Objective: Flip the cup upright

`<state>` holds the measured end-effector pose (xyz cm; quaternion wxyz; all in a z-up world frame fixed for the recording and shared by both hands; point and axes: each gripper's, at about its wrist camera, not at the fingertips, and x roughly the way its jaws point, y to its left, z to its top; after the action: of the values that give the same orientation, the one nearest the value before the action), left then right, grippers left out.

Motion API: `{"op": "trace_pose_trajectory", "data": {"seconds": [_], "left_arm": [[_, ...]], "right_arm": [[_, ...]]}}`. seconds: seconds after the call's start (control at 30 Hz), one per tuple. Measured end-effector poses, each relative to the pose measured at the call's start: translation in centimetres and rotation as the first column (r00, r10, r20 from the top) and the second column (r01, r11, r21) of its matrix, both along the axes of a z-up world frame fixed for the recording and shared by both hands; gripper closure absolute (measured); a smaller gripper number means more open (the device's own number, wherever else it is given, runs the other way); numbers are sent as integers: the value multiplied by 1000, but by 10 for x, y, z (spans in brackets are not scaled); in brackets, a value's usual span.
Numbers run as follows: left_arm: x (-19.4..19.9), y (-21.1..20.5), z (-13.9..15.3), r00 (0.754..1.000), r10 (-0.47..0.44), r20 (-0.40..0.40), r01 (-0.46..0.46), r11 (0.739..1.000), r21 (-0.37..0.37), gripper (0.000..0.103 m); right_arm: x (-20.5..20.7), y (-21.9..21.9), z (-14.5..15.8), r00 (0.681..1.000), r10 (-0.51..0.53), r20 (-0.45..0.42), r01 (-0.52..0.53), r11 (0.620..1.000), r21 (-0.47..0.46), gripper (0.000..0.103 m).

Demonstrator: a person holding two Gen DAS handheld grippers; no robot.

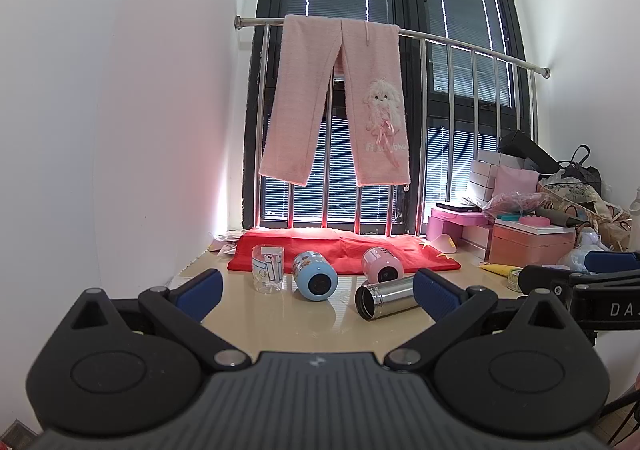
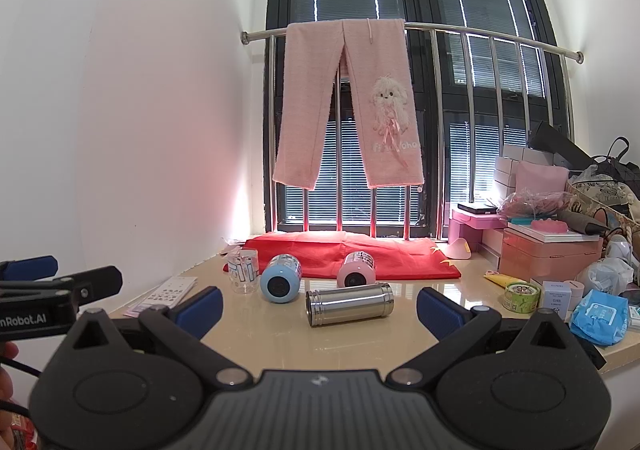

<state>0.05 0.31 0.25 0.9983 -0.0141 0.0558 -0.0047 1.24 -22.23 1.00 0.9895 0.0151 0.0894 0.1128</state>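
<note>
Showing only rightward: blue wipes pack (image 2: pixel 598 316) beside clutter.

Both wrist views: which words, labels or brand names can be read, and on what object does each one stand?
"DA", cut off: right gripper body.
"nRobot.AI", cut off: left gripper body.
White lettering on pink trousers: blurred, unreadable.
Print on green tin, white box, clear cup: too small.

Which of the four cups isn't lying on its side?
The clear cup, leftmost in the row. It stands on end, while the blue cup, pink cup and steel cup all lie on their sides.
</note>
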Motion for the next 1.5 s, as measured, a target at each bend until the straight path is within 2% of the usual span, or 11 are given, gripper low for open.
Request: {"op": "trace_pose_trajectory", "data": {"seconds": [1.17,1.5], "left_arm": [[1,0,0,1000,-3,-4,3,1000,1,0],[38,2,-10,997,15,-77,-15,1000,-3,0]], "right_arm": [[-2,3,4,1000,8,-4,-9,1000,-6,0],[38,6,-6,997,20,-70,-24,998,-56,0]]}}
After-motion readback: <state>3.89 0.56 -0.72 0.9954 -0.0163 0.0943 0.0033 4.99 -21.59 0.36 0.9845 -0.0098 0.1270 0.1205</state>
